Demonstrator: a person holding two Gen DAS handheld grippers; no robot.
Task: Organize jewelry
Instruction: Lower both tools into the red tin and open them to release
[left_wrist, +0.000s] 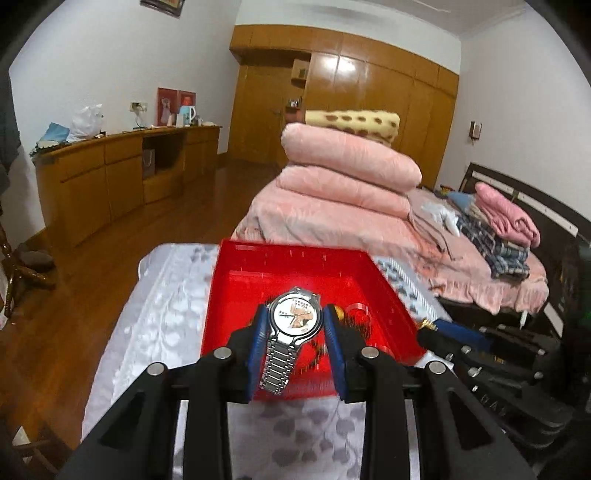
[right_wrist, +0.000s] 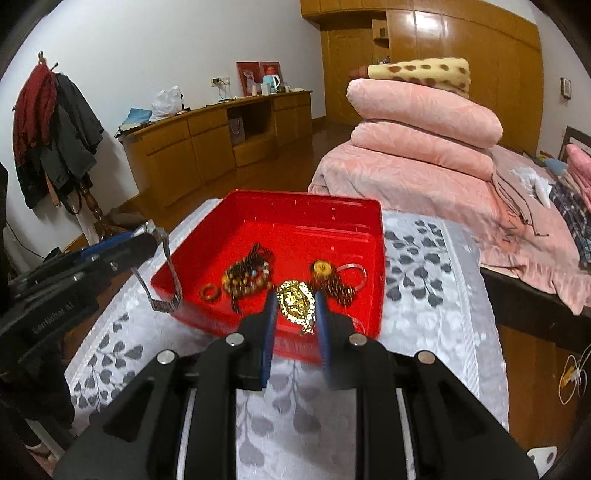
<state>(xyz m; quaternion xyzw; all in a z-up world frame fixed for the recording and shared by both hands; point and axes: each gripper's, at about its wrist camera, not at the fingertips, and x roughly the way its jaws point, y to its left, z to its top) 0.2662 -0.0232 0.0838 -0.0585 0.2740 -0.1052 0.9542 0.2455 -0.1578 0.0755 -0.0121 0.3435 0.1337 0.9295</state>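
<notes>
A red tray (left_wrist: 258, 273) (right_wrist: 332, 210) sits on a table with a white leaf-patterned cloth (right_wrist: 424, 280). My left gripper (left_wrist: 294, 320) is shut on a silver wristwatch (left_wrist: 293, 317) and holds it above the tray's near edge; from the right wrist view the watch's band (right_wrist: 168, 273) hangs at the tray's left corner. My right gripper (right_wrist: 295, 304) is shut on a gold pendant (right_wrist: 295, 301) with its chain, above the tray's near side. In the tray lie a beaded bracelet (right_wrist: 247, 277), a brown ring (right_wrist: 209, 293), a gold round piece (right_wrist: 320, 267) and a silver bangle (right_wrist: 352, 271).
A bed with stacked pink quilts (left_wrist: 347, 173) stands right behind the table. A wooden sideboard (left_wrist: 122, 173) runs along the left wall, and a coat rack (right_wrist: 55, 136) stands at the left. Wooden floor (left_wrist: 110, 280) lies left of the table.
</notes>
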